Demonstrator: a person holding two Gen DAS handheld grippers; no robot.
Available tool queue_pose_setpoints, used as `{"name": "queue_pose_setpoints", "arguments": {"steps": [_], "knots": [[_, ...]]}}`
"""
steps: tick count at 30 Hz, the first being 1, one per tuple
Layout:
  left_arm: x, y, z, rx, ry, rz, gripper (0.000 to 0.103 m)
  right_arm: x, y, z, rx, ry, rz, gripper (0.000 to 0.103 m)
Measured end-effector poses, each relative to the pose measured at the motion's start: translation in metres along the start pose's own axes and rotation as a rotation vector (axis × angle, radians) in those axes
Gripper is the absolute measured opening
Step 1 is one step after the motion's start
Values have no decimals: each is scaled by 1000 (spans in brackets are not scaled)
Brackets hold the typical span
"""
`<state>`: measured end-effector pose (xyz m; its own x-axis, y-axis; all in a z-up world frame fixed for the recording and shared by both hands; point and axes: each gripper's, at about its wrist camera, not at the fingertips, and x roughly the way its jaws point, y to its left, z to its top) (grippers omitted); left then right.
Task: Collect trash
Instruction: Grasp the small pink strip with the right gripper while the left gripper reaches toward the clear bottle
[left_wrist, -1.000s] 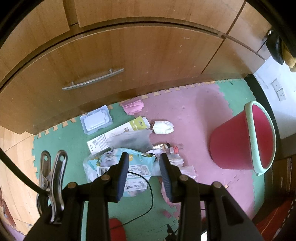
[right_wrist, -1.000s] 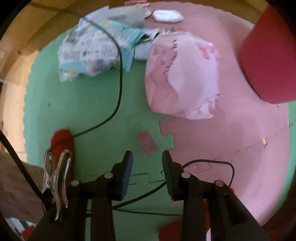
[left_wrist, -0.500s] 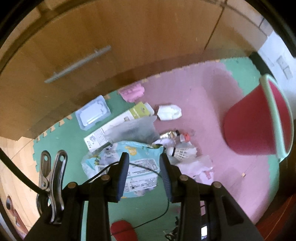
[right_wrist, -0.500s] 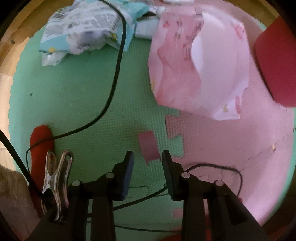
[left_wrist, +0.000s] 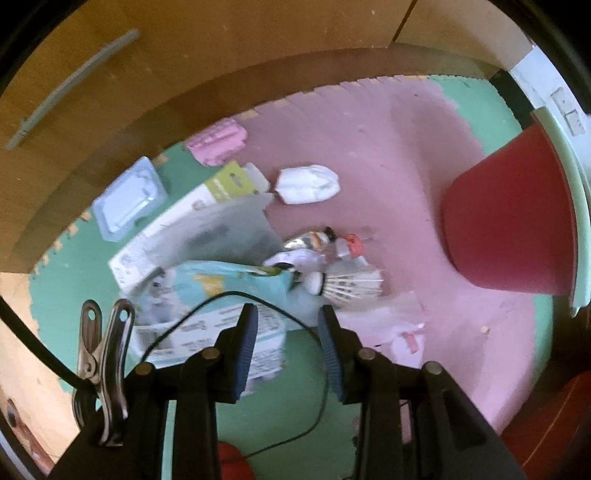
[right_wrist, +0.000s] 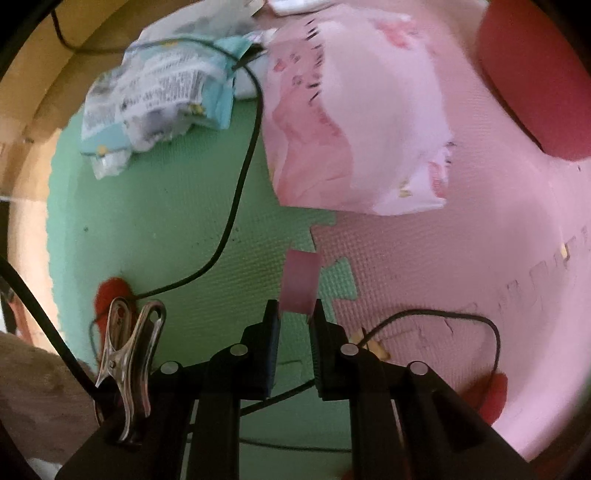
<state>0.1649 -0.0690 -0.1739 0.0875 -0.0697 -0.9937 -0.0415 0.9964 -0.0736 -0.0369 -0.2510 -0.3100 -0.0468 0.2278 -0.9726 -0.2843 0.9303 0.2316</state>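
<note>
A small pink paper scrap (right_wrist: 300, 278) lies flat on the foam mat, where green and pink tiles meet. My right gripper (right_wrist: 295, 310) points down at it and its jaws are closing, with the scrap's near end between the fingertips. My left gripper (left_wrist: 288, 314) hangs open over a crumpled blue-and-white packet (left_wrist: 221, 295), with nothing between its fingers. Around the packet lie a shuttlecock (left_wrist: 351, 286), a white wad (left_wrist: 306, 183), a long white-and-green box (left_wrist: 184, 218) and a clear plastic tray (left_wrist: 129, 199). The red bin (left_wrist: 506, 218) stands at the right.
A large pink-and-white bag (right_wrist: 362, 122) lies just beyond the scrap, with the bin (right_wrist: 535, 74) at the upper right. A black cable (right_wrist: 240, 177) runs across the green mat and over the packet (right_wrist: 159, 88). A wooden cabinet (left_wrist: 221, 55) closes off the far side.
My right gripper has come down onto the pink scrap and its jaws have narrowed around it. The left gripper has sunk closer to the trash pile, its opening unchanged.
</note>
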Motion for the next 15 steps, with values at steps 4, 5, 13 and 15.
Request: {"name": "queue_pose_setpoints", "arguments": {"steps": [4,5,13,15], "knots": [[12,-7,6,-44,24,-37,35,-30,-12,6,58,-18,37,16],[16,-8,8,-58,30,-44,35,-40,-17,8,70,-26,36,16],[52,-29,21,30,32,20,35,-115,-40,31,142,-70,47,16],[61,-37,25,92,29,40,35,-122,-41,32,128,-72,35,16]]}}
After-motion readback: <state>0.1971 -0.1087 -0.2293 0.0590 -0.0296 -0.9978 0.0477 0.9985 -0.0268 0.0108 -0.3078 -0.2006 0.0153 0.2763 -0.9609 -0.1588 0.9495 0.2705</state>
